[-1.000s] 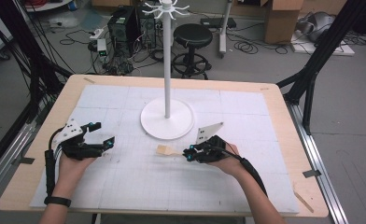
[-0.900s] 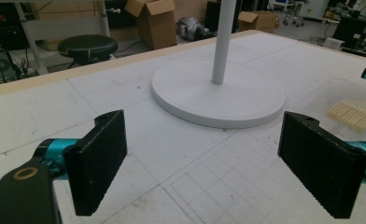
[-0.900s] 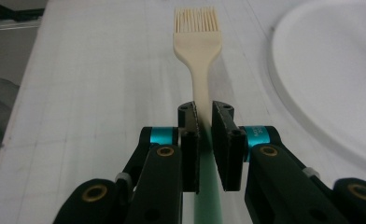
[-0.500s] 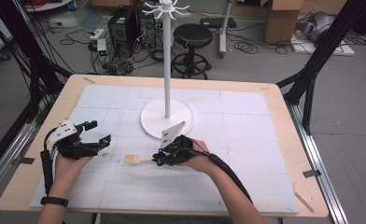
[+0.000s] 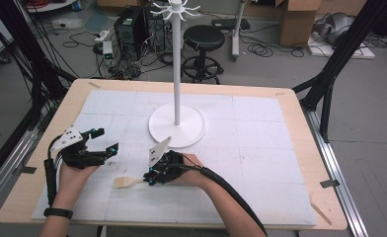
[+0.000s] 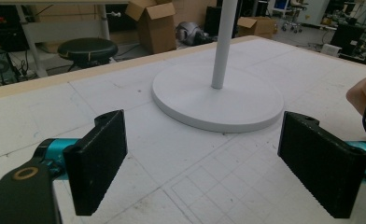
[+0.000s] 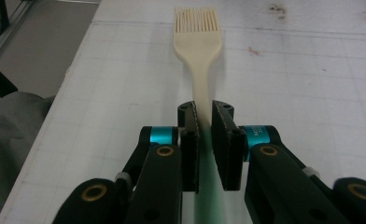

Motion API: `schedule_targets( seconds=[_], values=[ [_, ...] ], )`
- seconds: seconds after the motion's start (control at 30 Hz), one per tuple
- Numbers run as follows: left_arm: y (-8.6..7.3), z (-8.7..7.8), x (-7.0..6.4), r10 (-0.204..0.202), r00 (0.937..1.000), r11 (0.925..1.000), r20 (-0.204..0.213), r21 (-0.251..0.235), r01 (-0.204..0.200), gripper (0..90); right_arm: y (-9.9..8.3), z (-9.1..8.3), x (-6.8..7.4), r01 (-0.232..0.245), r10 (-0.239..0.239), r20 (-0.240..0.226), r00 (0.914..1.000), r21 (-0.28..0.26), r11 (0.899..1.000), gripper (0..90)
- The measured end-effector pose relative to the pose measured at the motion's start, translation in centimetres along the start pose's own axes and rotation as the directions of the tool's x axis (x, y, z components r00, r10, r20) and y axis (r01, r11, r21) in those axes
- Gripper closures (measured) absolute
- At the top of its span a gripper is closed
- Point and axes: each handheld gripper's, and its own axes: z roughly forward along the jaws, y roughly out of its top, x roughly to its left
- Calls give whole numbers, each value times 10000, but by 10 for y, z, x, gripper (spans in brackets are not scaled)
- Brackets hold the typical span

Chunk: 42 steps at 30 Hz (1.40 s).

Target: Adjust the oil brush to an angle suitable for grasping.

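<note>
Wide plywood table topped with a white gridded mat, reaching nearly to the wooden border on every side. Near the middle, a tall white metal stand on a round flat base, with small hooks at its top.

Left gripper at the mat's left side, black jaws spread wide and empty, resting low over the mat; in the left gripper view, aimed at the round base.

Right gripper at the front centre, black jaws pressed on the handle of a cream, flat-headed brush with a fringe of fine teeth. Seen from the high view as a pale paddle sticking out to the left of the jaws, low over the mat or touching it; cannot tell which. In the right gripper view, handle pinched between the pads, with a greenish tail running back beneath them.

Judged step: brush in grasp, carried low between the two grippers. Likely next: either a handover to the waiting open left jaws, or a lift toward the hooks on the stand. Either calls for a firm pinch, then a clean rise off the mat before any swing.

Plenty of bare mat left, right and forward. Tightest spots: the base rim just behind the right hand, the pole above it, and the near table edge close under both forearms.
</note>
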Motion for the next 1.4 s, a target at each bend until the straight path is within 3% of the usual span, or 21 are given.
schedule_targets(
  seconds=[0.53,0.87,1.0,1.13,1.2,1.33,1.37,1.4],
  values=[
    [-1,1,-1,23,10000,10000,13,51,-23,163,-1,15,3,91,-82,-190,9998,456,9989,813],
    [-1,1,-1,22,10000,10000,18,75,-22,163,0,9,3,-8,7,14,10000,206,9998,649],
    [0,0,0,35,10000,10000,32,74,-36,163,2,-2,4,-223,225,158,9996,-165,9996,509],
    [0,0,0,60,10000,10000,19,70,-60,163,3,-13,5,-242,259,338,9991,-494,9985,443],
    [0,0,0,66,10000,10000,20,71,-66,163,3,-29,6,-334,396,631,9972,-955,9949,397],
    [0,0,0,41,10000,10000,33,24,-41,163,-2,-48,8,-606,724,911,9932,-1264,9901,358],
    [0,0,0,44,10000,10000,29,33,-44,163,-8,-62,9,-623,805,1278,9885,-1402,9882,331],
    [0,0,0,72,10000,10000,19,50,-72,163,-13,-69,11,-760,953,1324,9866,-1435,9867,323]
  ],
)
